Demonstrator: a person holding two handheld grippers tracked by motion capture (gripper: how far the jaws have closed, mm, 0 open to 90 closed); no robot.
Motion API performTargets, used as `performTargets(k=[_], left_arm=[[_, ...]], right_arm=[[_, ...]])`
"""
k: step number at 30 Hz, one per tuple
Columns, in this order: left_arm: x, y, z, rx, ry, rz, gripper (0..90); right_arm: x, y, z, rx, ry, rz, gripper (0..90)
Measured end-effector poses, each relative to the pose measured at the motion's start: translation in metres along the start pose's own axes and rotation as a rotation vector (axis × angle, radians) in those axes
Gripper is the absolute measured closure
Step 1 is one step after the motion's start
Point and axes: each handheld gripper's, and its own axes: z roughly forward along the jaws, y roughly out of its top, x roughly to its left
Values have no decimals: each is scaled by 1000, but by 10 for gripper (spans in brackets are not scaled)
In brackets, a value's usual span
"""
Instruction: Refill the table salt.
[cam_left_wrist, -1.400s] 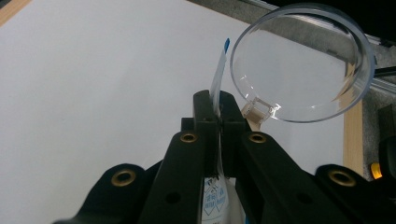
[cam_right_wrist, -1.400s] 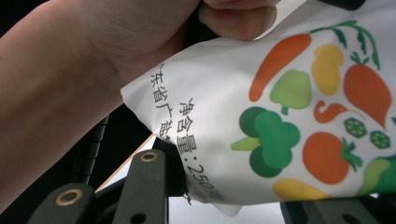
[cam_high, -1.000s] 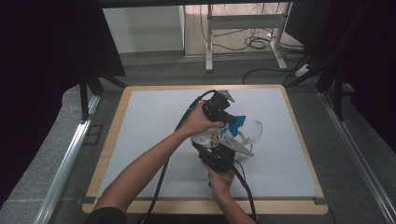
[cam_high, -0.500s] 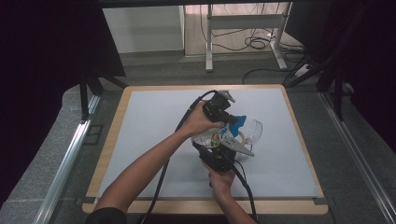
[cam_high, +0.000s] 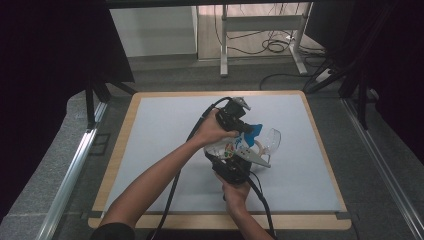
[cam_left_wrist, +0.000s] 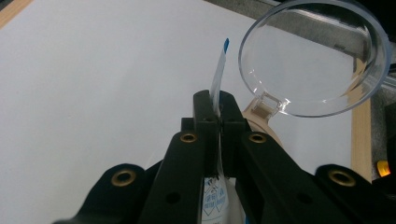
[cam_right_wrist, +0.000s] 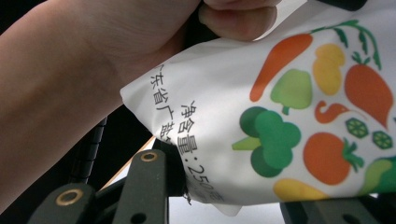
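No change from a second ago. Left gripper (cam_left_wrist: 218, 119) still pinches the packet's (cam_right_wrist: 289, 107) blue-edged top; right gripper (cam_right_wrist: 224, 196) clamps its base, above the mat (cam_high: 165, 130), beside clear lid (cam_left_wrist: 315, 56).

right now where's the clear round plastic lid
In the high view the clear round plastic lid sits right of centre on the white mat, just beyond the white printed pouch that both hand-held grippers grip.
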Motion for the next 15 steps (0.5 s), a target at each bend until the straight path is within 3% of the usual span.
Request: performTargets(k=[15], left_arm=[[-1,1,1,12,4,5,895]], right_arm=[[0,0,0,-4,6,28,645]])
